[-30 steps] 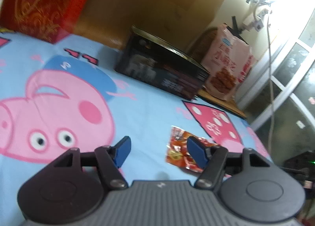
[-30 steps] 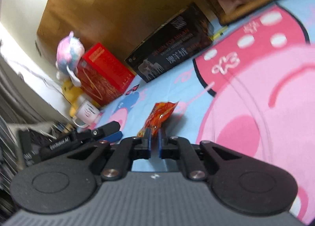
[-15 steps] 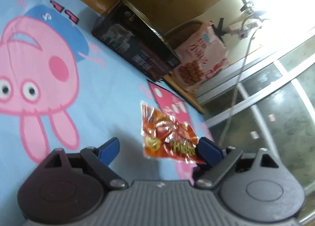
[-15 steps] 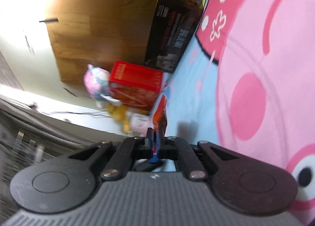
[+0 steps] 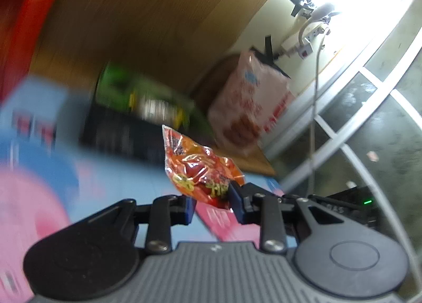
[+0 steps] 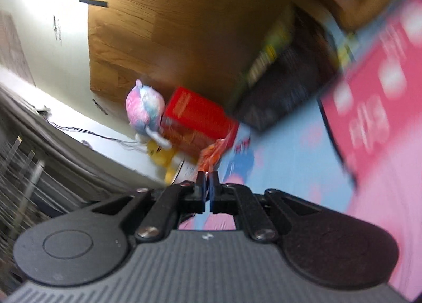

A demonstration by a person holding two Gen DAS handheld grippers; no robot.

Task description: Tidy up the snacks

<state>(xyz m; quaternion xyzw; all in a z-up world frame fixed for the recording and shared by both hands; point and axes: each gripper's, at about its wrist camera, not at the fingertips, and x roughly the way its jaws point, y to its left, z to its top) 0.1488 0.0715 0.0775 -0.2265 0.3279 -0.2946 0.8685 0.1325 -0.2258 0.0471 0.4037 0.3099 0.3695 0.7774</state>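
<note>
An orange-red snack packet [image 5: 200, 168] hangs in the air above the blue and pink cartoon sheet [image 5: 126, 184]. My left gripper [image 5: 212, 204] is closing its jaws on the packet's lower edge, and both blue pads press on it. In the right wrist view the same kind of packet [image 6: 213, 152] shows edge-on. It sticks out from my right gripper [image 6: 207, 181], which is shut on it. An open black box [image 5: 126, 128] stands behind, with green packs [image 5: 147, 99] inside. Both views are blurred by motion.
A pink and white snack bag [image 5: 248, 107] leans by the wooden headboard to the right of the black box. A red gift box [image 6: 195, 115] and plush toys [image 6: 143, 107] sit at the sheet's far end. Window frames and a cable lie to the right.
The left jaws went from wide apart to shut on the packet. The packet has come up off the sheet. Both grippers have risen and swung toward the black box.
</note>
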